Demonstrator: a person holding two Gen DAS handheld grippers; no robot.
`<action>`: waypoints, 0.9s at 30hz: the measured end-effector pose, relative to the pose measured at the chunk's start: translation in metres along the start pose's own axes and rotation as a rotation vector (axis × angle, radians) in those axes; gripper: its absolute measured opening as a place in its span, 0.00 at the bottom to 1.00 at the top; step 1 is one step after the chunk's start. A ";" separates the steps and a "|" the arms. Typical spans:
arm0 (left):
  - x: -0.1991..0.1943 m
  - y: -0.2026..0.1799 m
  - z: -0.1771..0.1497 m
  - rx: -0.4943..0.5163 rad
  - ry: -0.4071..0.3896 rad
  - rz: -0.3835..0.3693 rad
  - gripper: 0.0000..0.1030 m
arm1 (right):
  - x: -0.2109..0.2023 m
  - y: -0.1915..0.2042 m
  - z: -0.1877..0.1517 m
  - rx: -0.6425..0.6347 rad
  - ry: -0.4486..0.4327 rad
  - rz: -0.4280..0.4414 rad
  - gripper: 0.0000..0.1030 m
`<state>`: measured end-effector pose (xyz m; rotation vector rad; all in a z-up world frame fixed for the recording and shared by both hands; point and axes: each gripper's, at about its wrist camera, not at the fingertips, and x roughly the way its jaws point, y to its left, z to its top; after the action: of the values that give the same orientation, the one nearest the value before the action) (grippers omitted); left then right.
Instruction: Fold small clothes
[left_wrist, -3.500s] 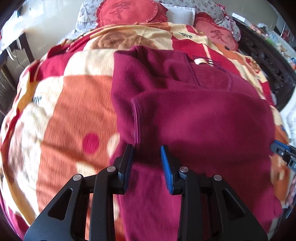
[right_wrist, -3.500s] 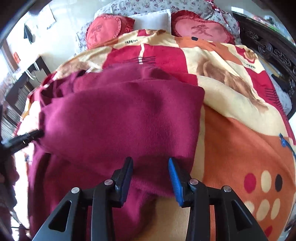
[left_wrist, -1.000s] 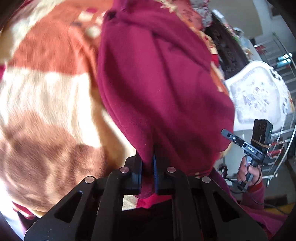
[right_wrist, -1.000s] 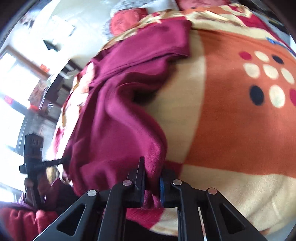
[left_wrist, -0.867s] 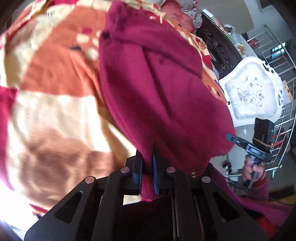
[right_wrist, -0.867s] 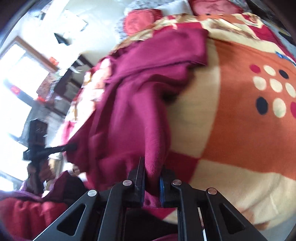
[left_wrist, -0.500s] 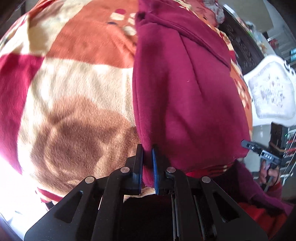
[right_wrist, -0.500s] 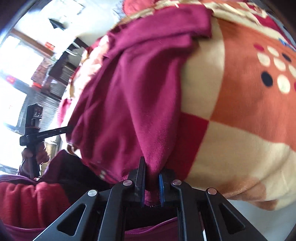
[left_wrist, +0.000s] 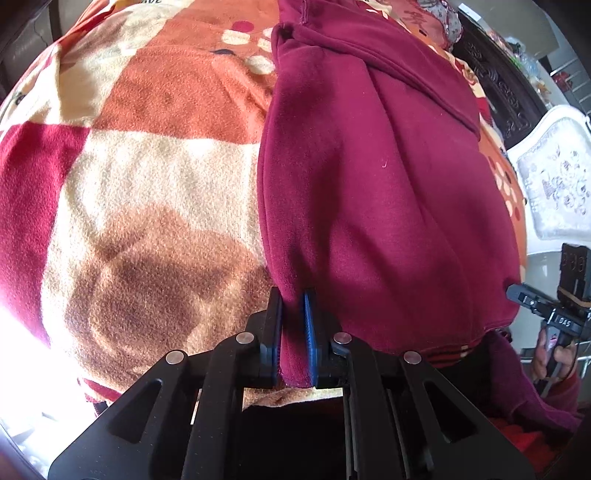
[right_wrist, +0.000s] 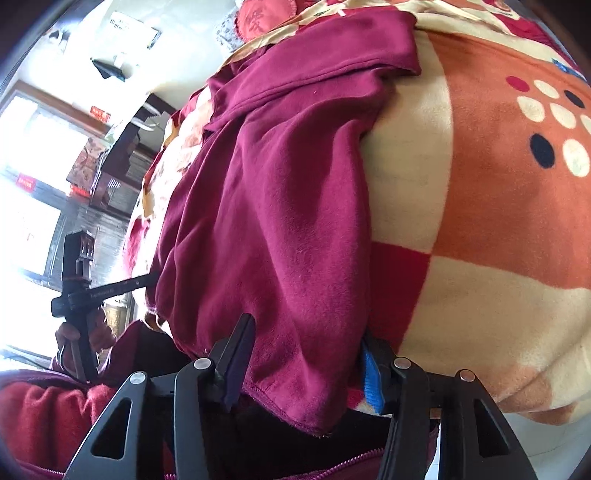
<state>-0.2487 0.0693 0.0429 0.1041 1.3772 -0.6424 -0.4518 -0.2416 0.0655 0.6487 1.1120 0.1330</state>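
Observation:
A dark red fleece garment lies folded lengthwise on the patterned blanket and reaches the bed's near edge. My left gripper is shut on the garment's near left corner. In the right wrist view the same garment hangs over the bed edge between the fingers of my right gripper, whose jaws stand wide apart around its near right corner without pinching it. The other gripper shows at the side of each view: the right one and the left one.
The orange, cream and red blanket covers the bed. A white ornate chair and dark carved bed frame stand to the right. A red cushion lies at the head. The person's red jacket is close below.
Both grippers closed on the garment's near corners and pulled it to the bed's near edge. Since half a second ago the right gripper's jaws have opened wide, letting go of the corner.

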 end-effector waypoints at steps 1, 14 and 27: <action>0.002 -0.002 0.002 0.005 0.001 0.005 0.08 | 0.001 0.001 0.000 -0.005 0.002 -0.002 0.49; 0.022 -0.018 0.017 0.011 0.023 0.016 0.09 | 0.001 0.003 -0.003 -0.027 -0.024 0.022 0.30; 0.027 -0.015 0.019 0.000 0.031 0.005 0.16 | 0.003 0.001 -0.001 -0.025 -0.025 0.030 0.31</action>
<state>-0.2379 0.0394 0.0265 0.1176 1.4059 -0.6389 -0.4515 -0.2387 0.0637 0.6436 1.0758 0.1635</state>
